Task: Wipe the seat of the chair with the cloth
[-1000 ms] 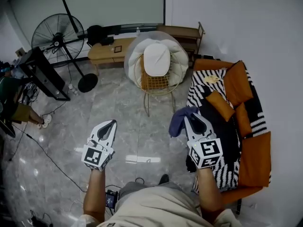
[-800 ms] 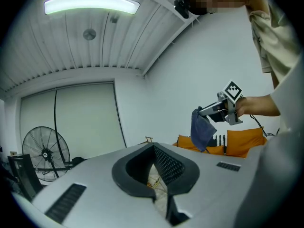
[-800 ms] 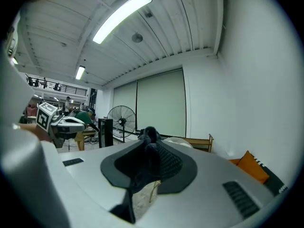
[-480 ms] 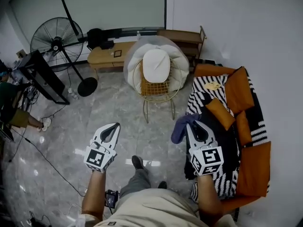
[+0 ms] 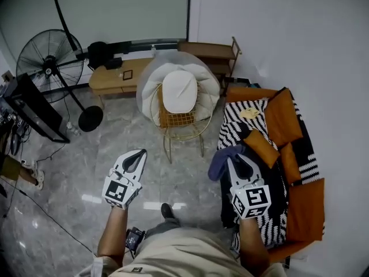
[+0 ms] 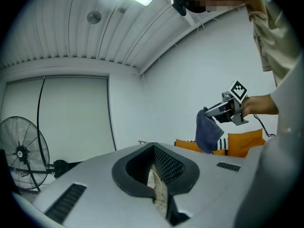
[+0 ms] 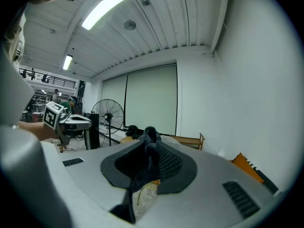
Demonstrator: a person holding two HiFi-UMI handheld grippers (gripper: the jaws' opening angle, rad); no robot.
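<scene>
With the blue cloth (image 5: pixel 221 157) clamped in the right claw (image 5: pixel 235 156) and the left claw (image 5: pixel 138 154) closed empty, the gold wire chair (image 5: pixel 174 113) stands well ahead of both, so wiping its seat looks yet to begin.

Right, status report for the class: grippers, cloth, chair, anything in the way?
Left gripper shut, empty. Right gripper shut on cloth, held up. Chair ahead, not yet reached. Only bare floor between.
</scene>
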